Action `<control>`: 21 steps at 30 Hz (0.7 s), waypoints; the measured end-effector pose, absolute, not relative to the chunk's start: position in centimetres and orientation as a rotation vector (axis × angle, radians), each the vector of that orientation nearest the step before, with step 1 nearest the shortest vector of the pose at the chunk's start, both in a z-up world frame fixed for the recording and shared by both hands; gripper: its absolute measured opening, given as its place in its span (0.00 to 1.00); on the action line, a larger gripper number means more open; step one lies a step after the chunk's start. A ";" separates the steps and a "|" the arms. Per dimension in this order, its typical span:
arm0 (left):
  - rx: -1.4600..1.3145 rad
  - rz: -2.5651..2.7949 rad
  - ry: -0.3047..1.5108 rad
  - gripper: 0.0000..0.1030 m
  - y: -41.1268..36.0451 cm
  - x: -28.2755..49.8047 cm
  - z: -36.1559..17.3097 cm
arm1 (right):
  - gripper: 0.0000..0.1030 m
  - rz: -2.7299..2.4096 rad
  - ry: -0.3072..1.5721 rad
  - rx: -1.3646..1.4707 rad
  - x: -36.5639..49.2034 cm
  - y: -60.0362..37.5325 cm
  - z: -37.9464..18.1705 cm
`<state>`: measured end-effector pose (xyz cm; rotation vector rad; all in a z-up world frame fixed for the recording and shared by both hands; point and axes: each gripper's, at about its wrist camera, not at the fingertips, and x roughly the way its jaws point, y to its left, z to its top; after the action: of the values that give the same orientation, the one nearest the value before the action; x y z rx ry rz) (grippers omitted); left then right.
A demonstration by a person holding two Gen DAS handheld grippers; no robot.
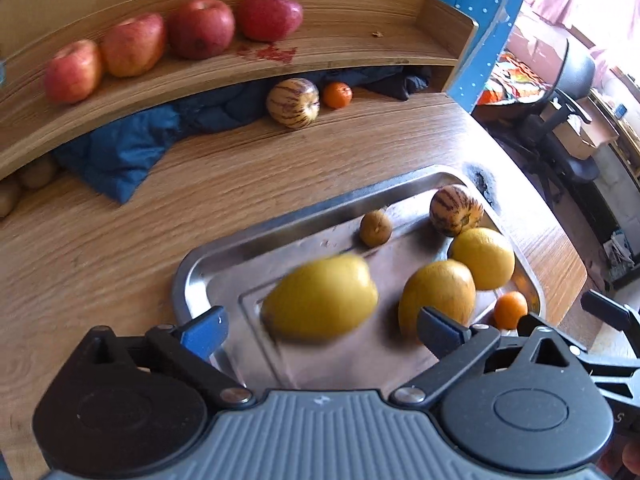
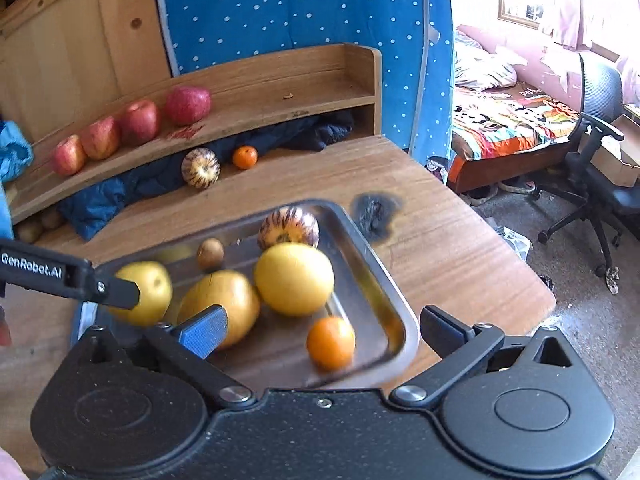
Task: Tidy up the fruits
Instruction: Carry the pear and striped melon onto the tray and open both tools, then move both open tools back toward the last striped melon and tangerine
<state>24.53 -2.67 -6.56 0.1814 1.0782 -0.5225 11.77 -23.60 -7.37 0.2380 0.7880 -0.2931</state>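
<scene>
A steel tray (image 1: 208,256) (image 2: 384,280) on the wooden table holds three yellow fruits, a striped melon (image 1: 456,210) (image 2: 288,226), a small brown fruit (image 1: 375,228) and a small orange (image 2: 330,342) (image 1: 510,309). My left gripper (image 1: 324,332) is open, and a blurred yellow fruit (image 1: 320,296) (image 2: 144,292) lies between its blue fingertips. My right gripper (image 2: 324,332) is open above the tray's near corner, with the small orange between its fingers. Several red apples (image 1: 136,44) (image 2: 138,122) line the wooden shelf (image 1: 340,32).
Below the shelf lie a blue jacket (image 1: 120,152), another striped melon (image 1: 293,103) (image 2: 200,168) and an orange (image 1: 337,95) (image 2: 245,157). A burn mark (image 2: 374,212) is beside the tray. The table's right edge (image 2: 520,264) drops to the floor near an office chair (image 2: 596,168).
</scene>
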 end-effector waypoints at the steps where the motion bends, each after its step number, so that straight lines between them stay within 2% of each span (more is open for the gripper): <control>1: 0.175 -0.514 1.078 0.99 -2.3 24.1 -6.5 | 0.99 -0.285 0.787 0.235 11.3 -23.4 -7.3; 12: 0.144 -0.411 1.111 0.99 2.1 19.4 -6.7 | 0.99 -0.184 0.778 0.195 8.9 -20.3 -6.8; 21: 0.154 -0.374 1.131 0.99 2.7 18.1 -6.8 | 0.99 -0.144 0.790 0.197 7.8 -19.5 -7.1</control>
<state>18.10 2.71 -6.77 0.1545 1.1314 -0.3744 7.78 -19.47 -7.10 0.1971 0.7896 -0.1440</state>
